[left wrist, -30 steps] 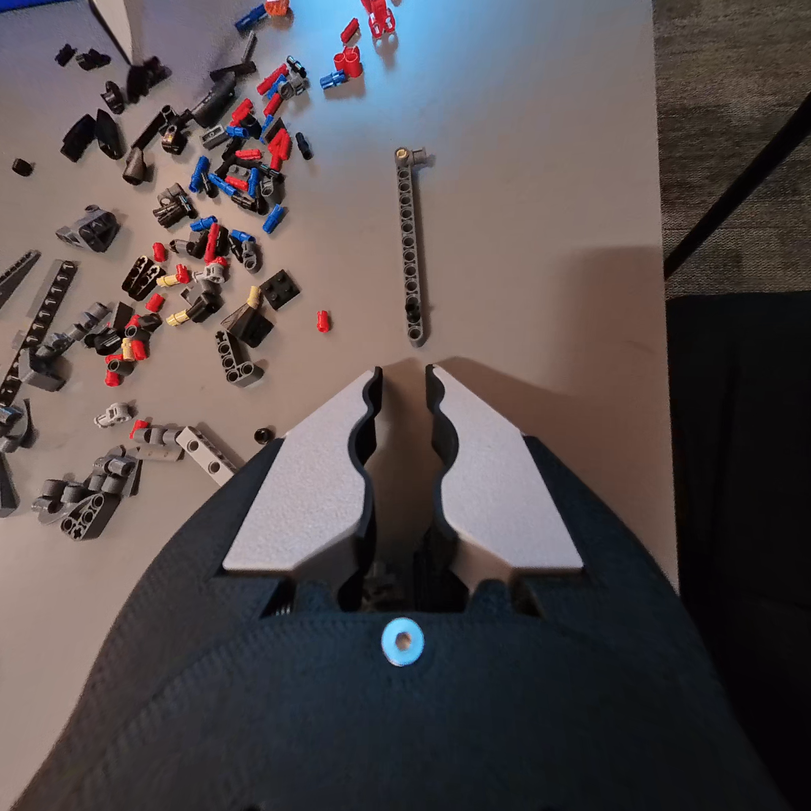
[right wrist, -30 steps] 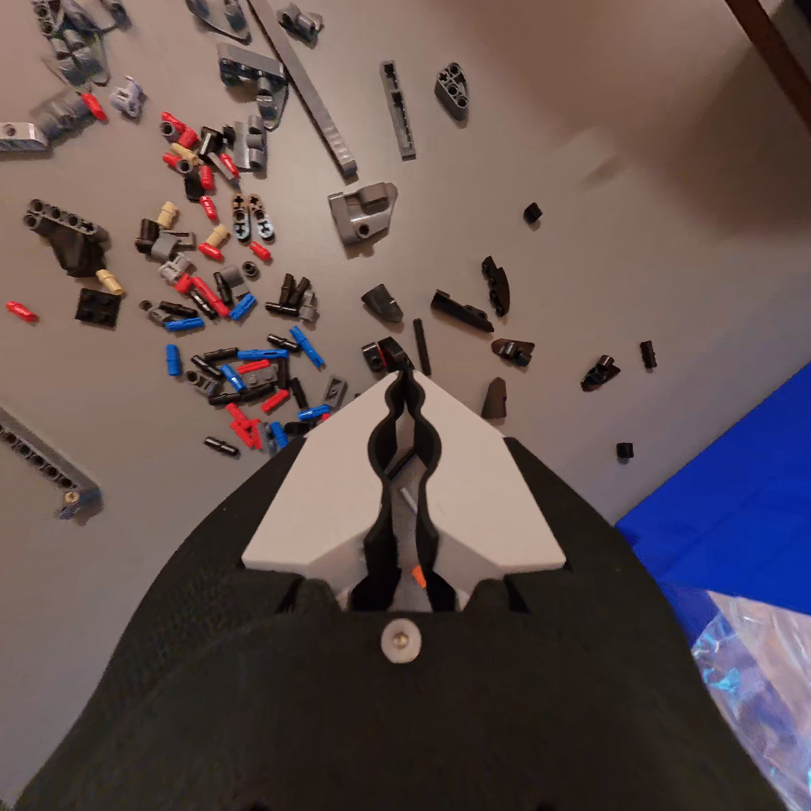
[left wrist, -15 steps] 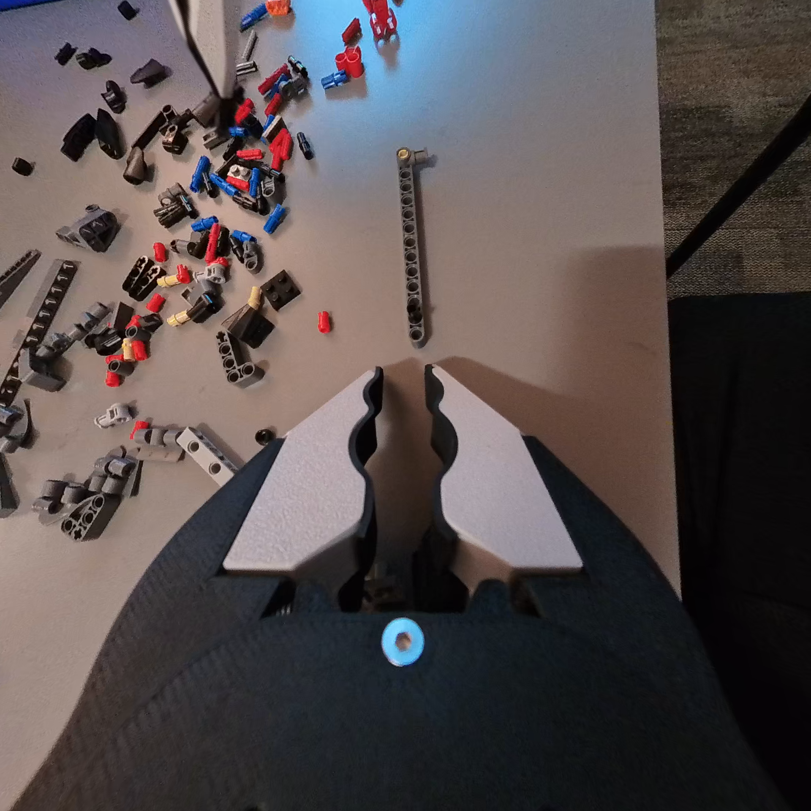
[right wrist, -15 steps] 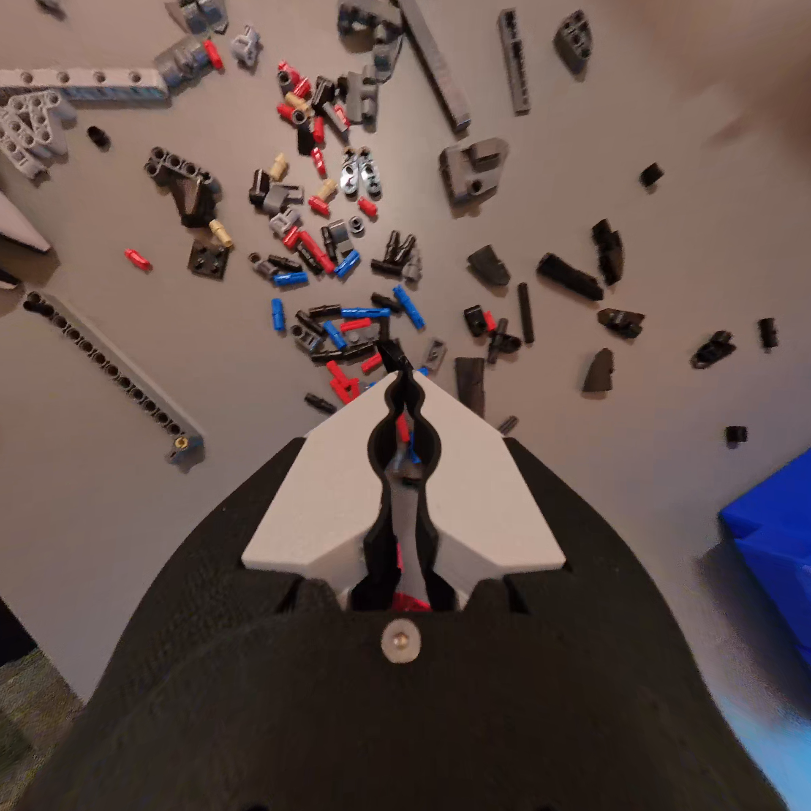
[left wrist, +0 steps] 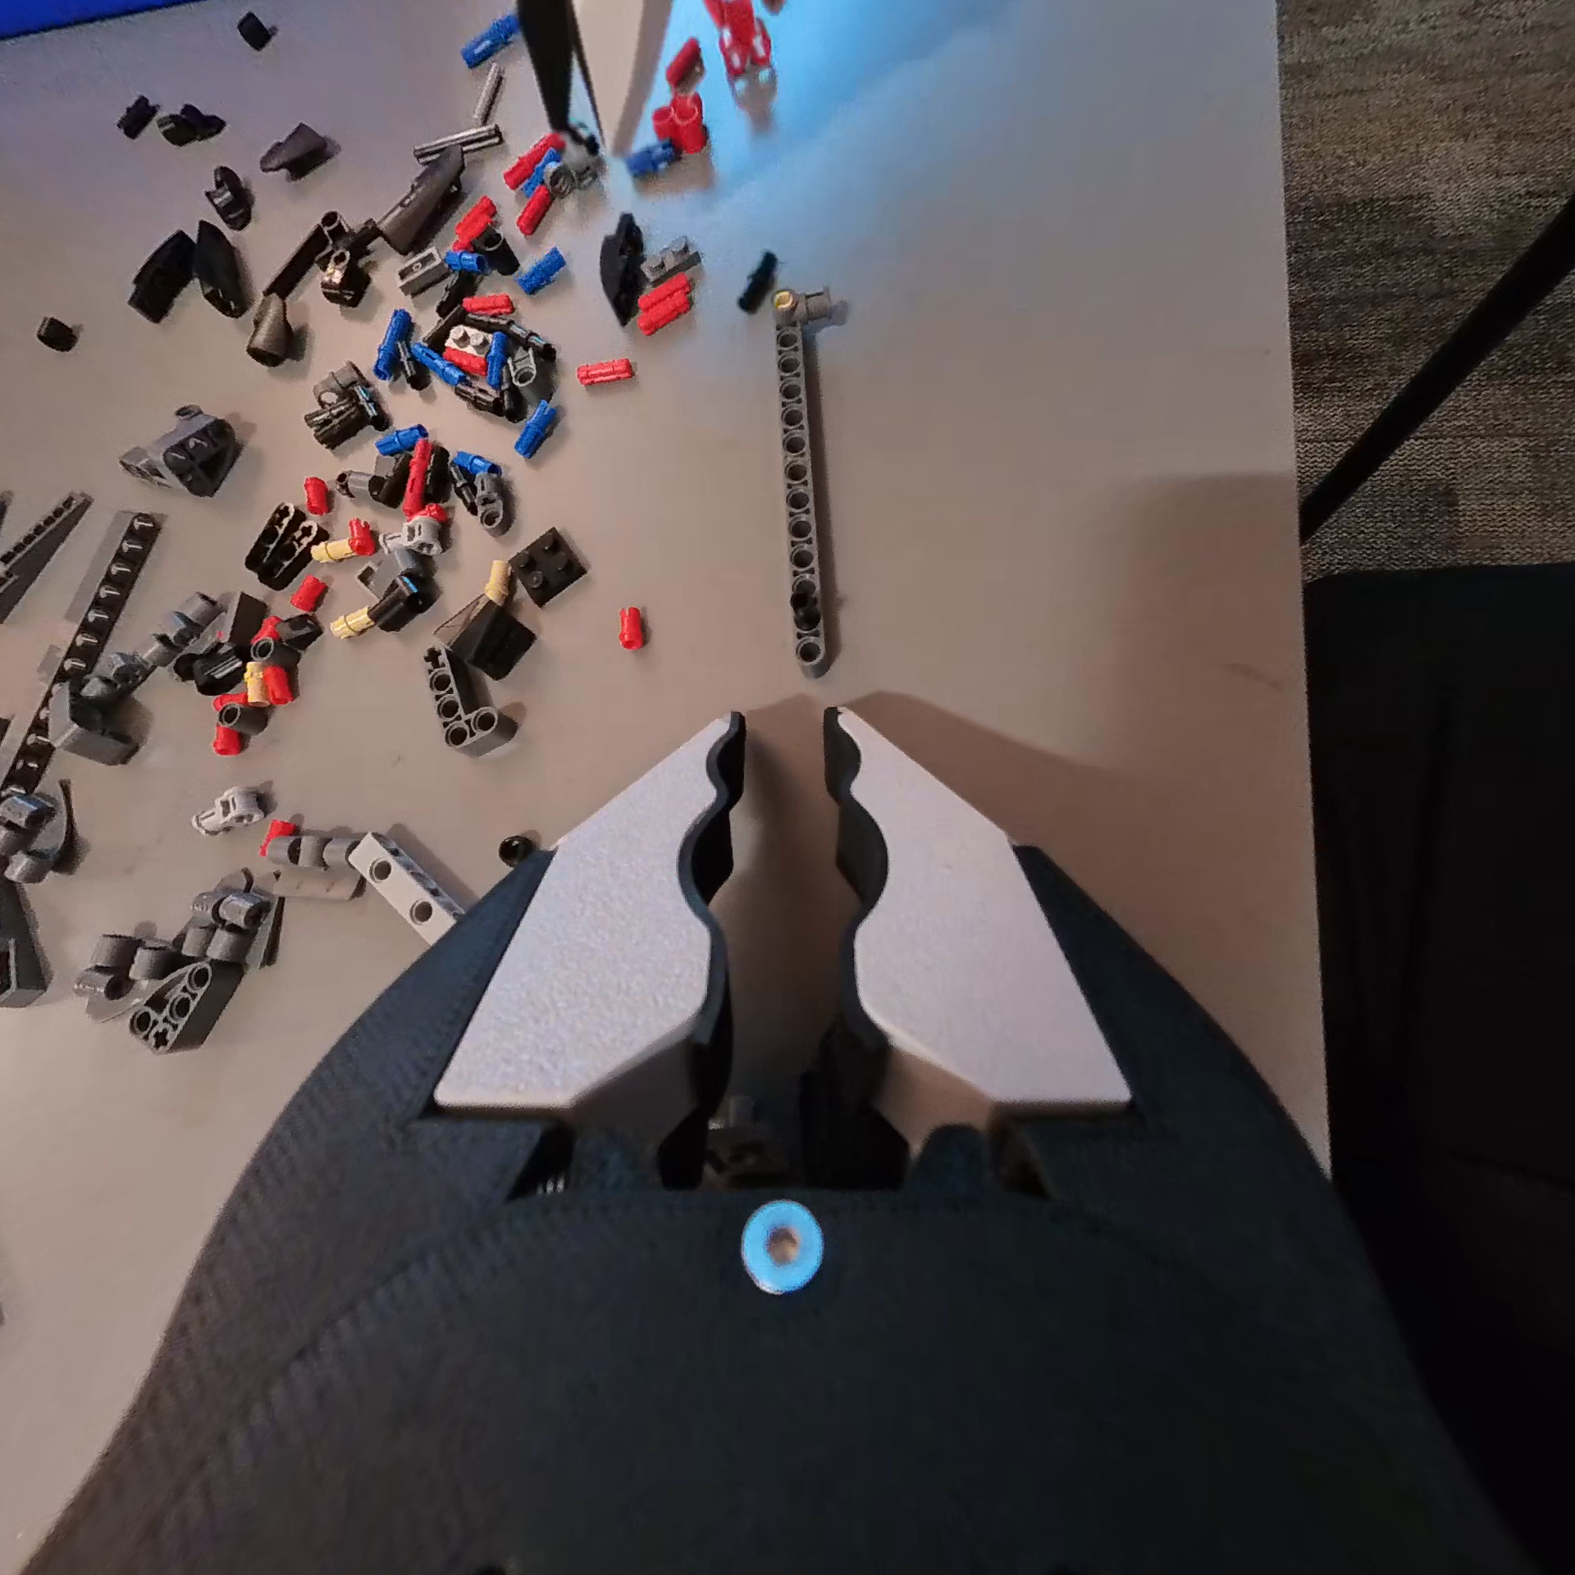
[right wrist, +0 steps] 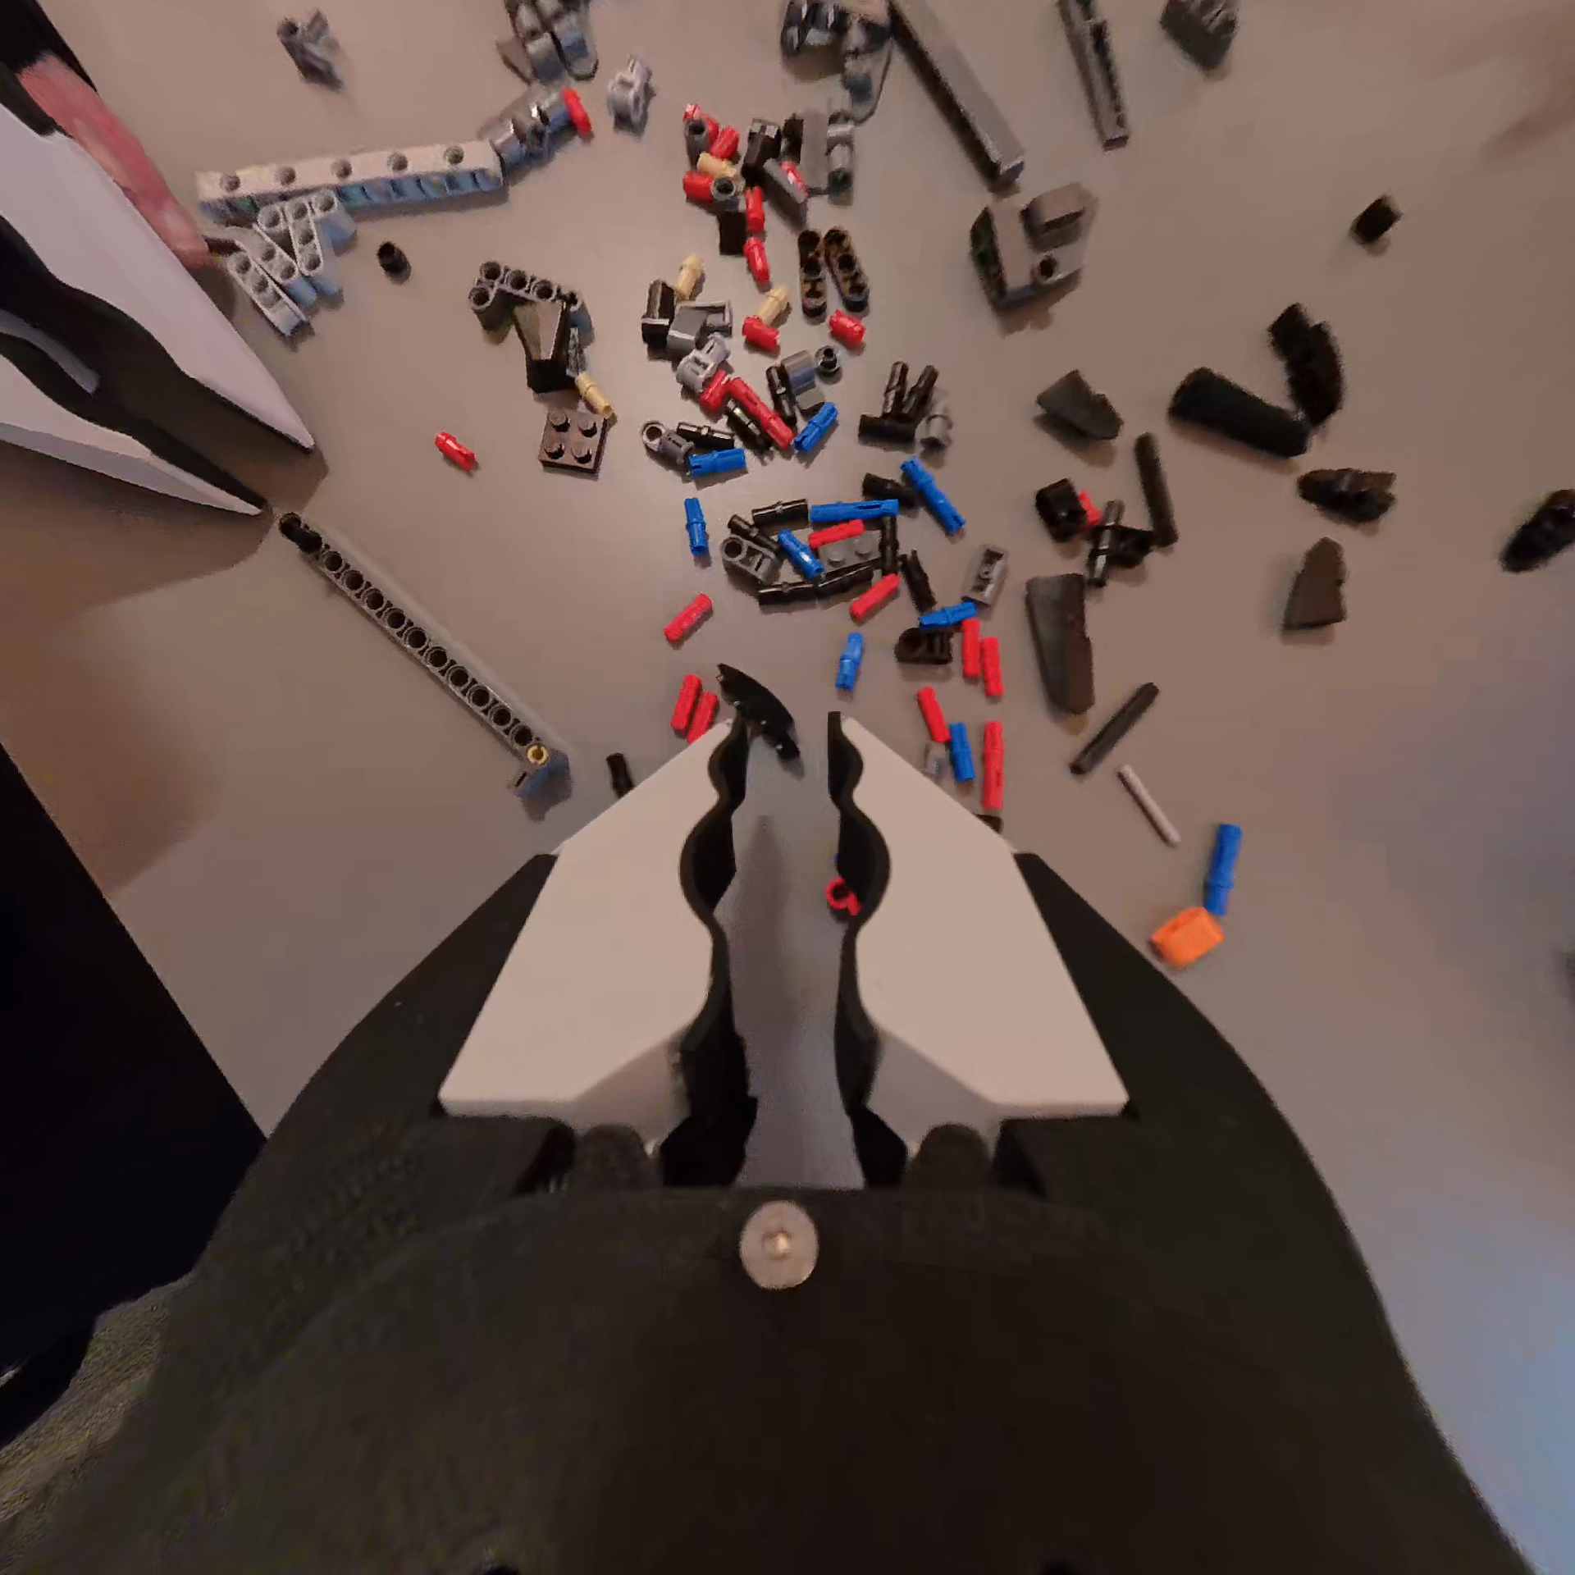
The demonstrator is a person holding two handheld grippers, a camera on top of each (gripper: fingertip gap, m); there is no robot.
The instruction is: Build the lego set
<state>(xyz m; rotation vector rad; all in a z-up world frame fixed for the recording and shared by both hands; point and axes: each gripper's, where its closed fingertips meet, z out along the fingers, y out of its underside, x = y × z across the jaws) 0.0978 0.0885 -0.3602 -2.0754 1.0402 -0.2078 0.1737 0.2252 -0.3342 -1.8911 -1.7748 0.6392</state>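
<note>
Loose Lego pieces in red, blue, black, grey and tan [left wrist: 443, 375] lie scattered over the grey table [left wrist: 1023, 341]. A long dark grey beam with holes [left wrist: 801, 477] lies just ahead of my left gripper [left wrist: 784, 720], which is open, empty and low over the table. In the right wrist view the same beam [right wrist: 418, 639] lies to the left. My right gripper [right wrist: 784, 724] is open and empty. A black curved piece [right wrist: 758, 707] lies on the table at its left fingertip, with red pins [right wrist: 692, 706] beside it. Both grippers show in each other's view, the right [left wrist: 584, 102] and the left [right wrist: 268, 473].
The table's right edge [left wrist: 1291, 597] borders carpet [left wrist: 1432, 170] and a dark object [left wrist: 1449, 937]. An orange piece [right wrist: 1186, 936] and a blue pin [right wrist: 1223, 869] lie to the right of my right gripper. A light grey beam assembly [right wrist: 358, 183] lies at the far left. The grippers' ends are close to 15 cm from one another.
My right gripper has moved across the pile toward the long beam and gone from shut to open. A black curved piece and red pins now lie nearer the beam. The left gripper has not moved.
</note>
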